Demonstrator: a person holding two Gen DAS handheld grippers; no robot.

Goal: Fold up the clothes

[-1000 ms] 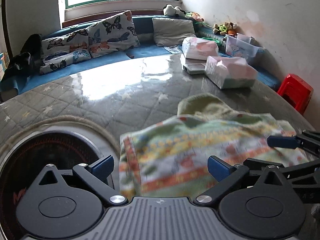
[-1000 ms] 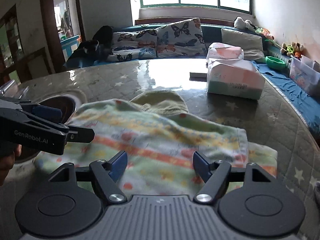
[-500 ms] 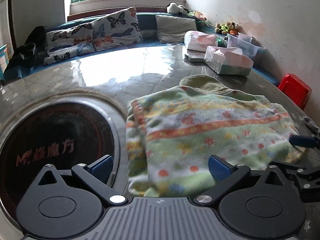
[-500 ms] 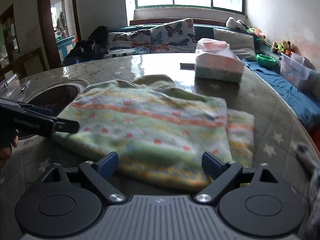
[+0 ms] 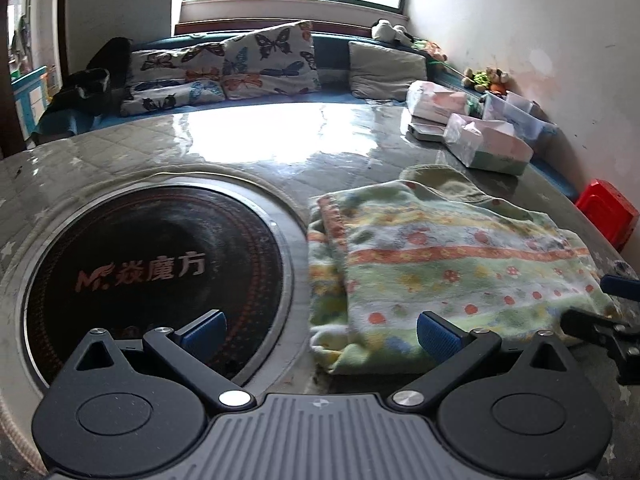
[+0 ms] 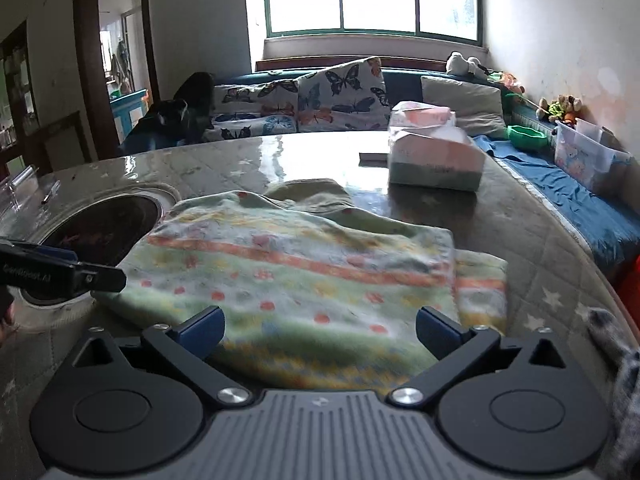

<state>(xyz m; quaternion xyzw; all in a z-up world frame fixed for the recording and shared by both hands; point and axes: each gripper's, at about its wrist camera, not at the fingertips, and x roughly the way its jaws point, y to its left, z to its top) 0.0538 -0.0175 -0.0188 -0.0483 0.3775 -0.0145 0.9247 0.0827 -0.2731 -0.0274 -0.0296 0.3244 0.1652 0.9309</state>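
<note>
A folded green fleece garment (image 5: 448,264) with orange stripes and dots lies flat on the round table; it also shows in the right wrist view (image 6: 312,272). Its olive collar (image 5: 444,184) sticks out at the far side. My left gripper (image 5: 320,330) is open and empty, just short of the garment's near left corner. My right gripper (image 6: 318,328) is open and empty, at the garment's near edge. The right gripper's fingers (image 5: 600,320) show at the right edge of the left wrist view. The left gripper's fingers (image 6: 60,272) show at the left of the right wrist view.
A round black cooktop (image 5: 156,264) is set into the table (image 5: 280,140), left of the garment. Tissue packs (image 6: 434,160) stand at the far right. A grey patterned cloth (image 6: 616,344) lies at the right edge. A cushioned bench (image 6: 304,100) runs behind, and a red stool (image 5: 608,212) stands right.
Both grippers have drawn back from the garment toward the near table edge. The garment now lies flat and free, and more of the cooktop shows.
</note>
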